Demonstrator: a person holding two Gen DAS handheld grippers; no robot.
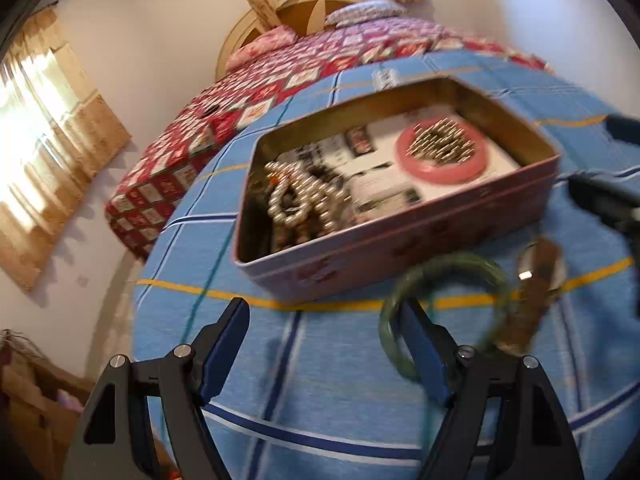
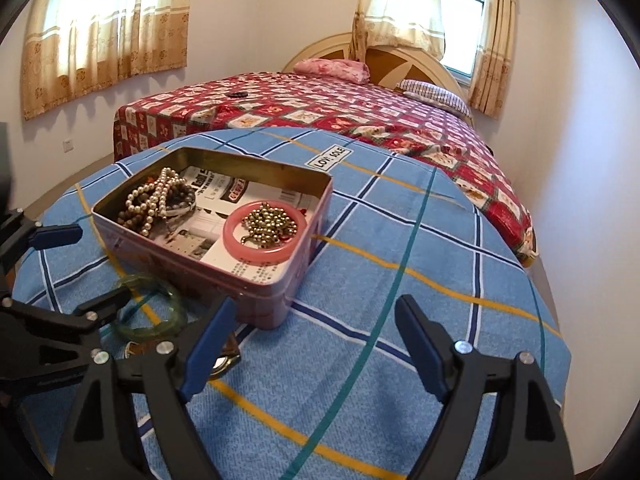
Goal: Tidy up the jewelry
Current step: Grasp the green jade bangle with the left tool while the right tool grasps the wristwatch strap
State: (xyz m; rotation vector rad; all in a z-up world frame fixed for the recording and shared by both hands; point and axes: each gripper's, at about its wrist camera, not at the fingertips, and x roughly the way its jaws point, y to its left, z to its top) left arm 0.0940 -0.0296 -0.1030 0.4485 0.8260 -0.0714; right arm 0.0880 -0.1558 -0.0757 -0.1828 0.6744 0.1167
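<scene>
An open pink tin (image 1: 400,248) (image 2: 272,296) stands on a blue checked cloth. It holds a pearl necklace (image 2: 148,200), darker beads, a pink bangle (image 2: 240,248) and a gold bead chain (image 2: 272,220). A green bangle (image 1: 440,300) (image 2: 160,320) lies on the cloth in front of the tin, with a brown-strapped watch (image 1: 536,292) (image 2: 224,360) beside it. My left gripper (image 1: 324,304) (image 2: 88,268) is open, one fingertip inside the green ring and the other outside it. My right gripper (image 2: 316,302) (image 1: 616,160) is open over bare cloth by the tin's near corner, holding nothing.
The cloth (image 2: 400,240) covers a rounded surface that drops off at its edges. Behind it is a bed with a red patterned quilt (image 2: 320,108) and pillows. Curtained windows (image 2: 108,28) line the walls. Cardboard boxes (image 1: 36,392) sit low on the left.
</scene>
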